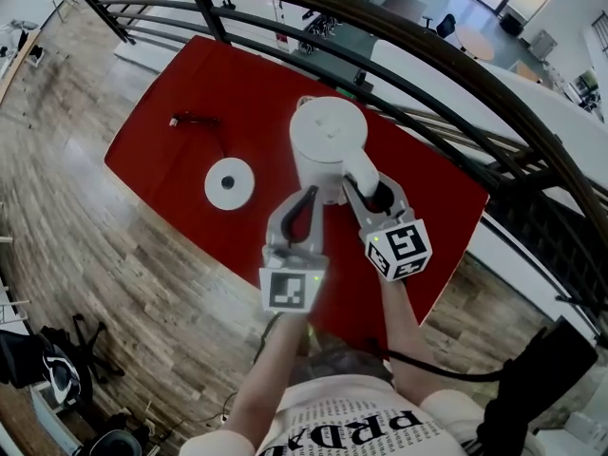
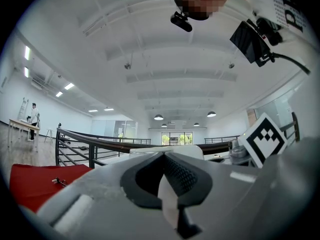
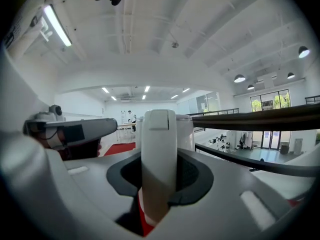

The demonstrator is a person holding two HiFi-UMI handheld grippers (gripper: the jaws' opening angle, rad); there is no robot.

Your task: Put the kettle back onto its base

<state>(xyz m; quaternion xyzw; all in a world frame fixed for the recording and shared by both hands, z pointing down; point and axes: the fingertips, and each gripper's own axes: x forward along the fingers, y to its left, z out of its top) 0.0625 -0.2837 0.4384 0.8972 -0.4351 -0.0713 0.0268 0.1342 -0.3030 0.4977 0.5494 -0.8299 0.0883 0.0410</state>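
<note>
The white kettle hangs over the red table, to the right of its round white base. My right gripper is shut on the kettle's handle, which stands upright between the dark pads. My left gripper points at the kettle's lower wall from the near side, its fingertips drawn together right against it. In the left gripper view the kettle's top shows just beyond that gripper. A white sliver lies between its pads; what it is I cannot make out.
A black cord with a plug runs from the base toward the table's far left. A dark curved railing passes close behind the table. Wooden floor surrounds the near and left edges.
</note>
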